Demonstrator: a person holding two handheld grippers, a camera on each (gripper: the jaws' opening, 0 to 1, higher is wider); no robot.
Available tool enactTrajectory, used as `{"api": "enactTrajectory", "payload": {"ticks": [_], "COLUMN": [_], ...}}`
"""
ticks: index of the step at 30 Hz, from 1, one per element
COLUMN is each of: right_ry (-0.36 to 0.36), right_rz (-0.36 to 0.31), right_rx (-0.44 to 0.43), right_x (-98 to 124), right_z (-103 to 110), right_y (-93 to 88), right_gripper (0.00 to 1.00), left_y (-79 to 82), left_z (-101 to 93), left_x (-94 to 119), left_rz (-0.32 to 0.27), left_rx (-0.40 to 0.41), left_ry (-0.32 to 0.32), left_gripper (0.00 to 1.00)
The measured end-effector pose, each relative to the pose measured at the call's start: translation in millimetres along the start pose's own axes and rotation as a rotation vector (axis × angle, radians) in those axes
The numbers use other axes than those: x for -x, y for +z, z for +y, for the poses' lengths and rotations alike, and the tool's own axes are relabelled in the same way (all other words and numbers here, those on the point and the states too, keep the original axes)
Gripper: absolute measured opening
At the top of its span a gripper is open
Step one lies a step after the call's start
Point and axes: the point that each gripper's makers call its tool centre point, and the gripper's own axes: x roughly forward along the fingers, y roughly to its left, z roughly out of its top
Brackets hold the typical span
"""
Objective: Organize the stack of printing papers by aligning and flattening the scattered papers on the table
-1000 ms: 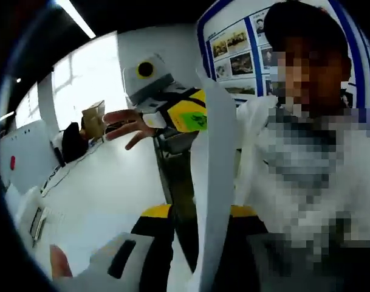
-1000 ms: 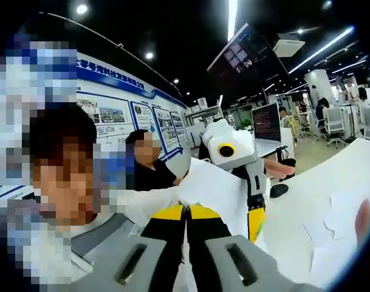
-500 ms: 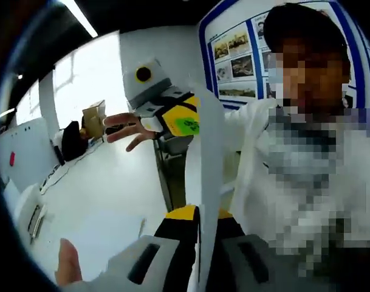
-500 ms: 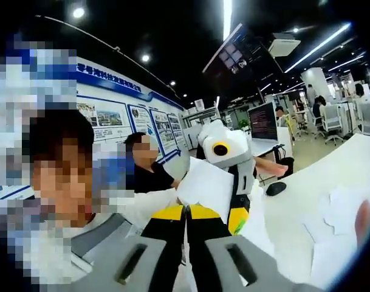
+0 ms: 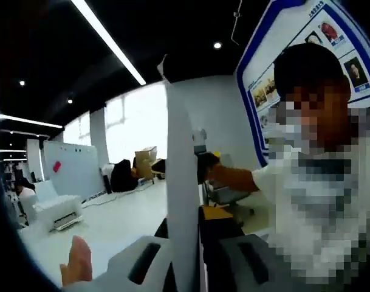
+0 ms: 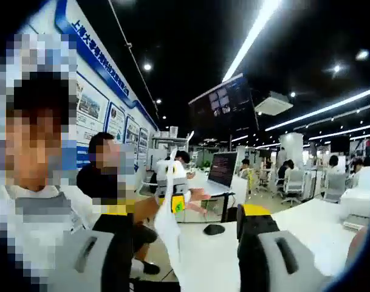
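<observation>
In the left gripper view, a thumb (image 5: 77, 267) shows at the bottom left, beside the grey and black left claw (image 5: 185, 243); the wide white counter (image 5: 112, 225) spreads out past it, with a white printer (image 5: 54, 213) far off on the left; the left claw is pinched tight on a tall white sheet of printing paper (image 5: 180, 182), which stands up on its edge through the middle of the view; to the right of the paper, a person in a pale shirt (image 5: 318, 201) reaches an arm towards it; a white wall board with a blue frame and small photos (image 5: 294, 55) hangs behind.

In the right gripper view, the same person (image 6: 33, 213) is on the left, with another seated person in black (image 6: 102, 182) past them; the paper (image 6: 168, 231) hangs loose between the two sides of the right claw (image 6: 188, 243), which are spread wide apart and touch nothing; a black mouse (image 6: 214, 229) lies on the counter (image 6: 306, 219); a dark computer screen (image 6: 222, 168) stands further back.
</observation>
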Motion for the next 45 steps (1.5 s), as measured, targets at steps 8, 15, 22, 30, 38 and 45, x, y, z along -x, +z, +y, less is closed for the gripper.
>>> {"api": "enactTrajectory", "payload": {"ticks": [8,15,22,30,38,45], "right_ry": [-0.352,-0.416,-0.491,-0.519,-0.526,-0.524], "right_rz": [0.128,0.251,0.418,0.456,0.424,0.471], "right_rx": [0.132,0.106,0.103,-0.049,-0.036,-0.077], "right_x": [51,89,133,167,174,179], "right_z": [-75,-109,-119,-133,-138,-138], "right_y": [-54.0,-132.5,-204.6,-265.2,-270.2,-284.2], "right_gripper": [0.86,0.87,0.9,0.9,0.9,0.9], "left_y": [51.3,41.1,18.2,15.1,13.7,8.2], "left_z": [13.6,25.8,4.4,-2.7,-6.2,-6.7], "left_x": [76,117,113,99,108,110], "left_rz": [-0.307,-0.428,-0.423,-0.401,-0.408,-0.414], "left_rx": [0.044,0.18,0.177,0.181,0.169,0.182], "left_ry": [0.322,0.482,0.495,0.468,0.51,0.532], "left_gripper": [0.05,0.05,0.05,0.05,0.05,0.05]}}
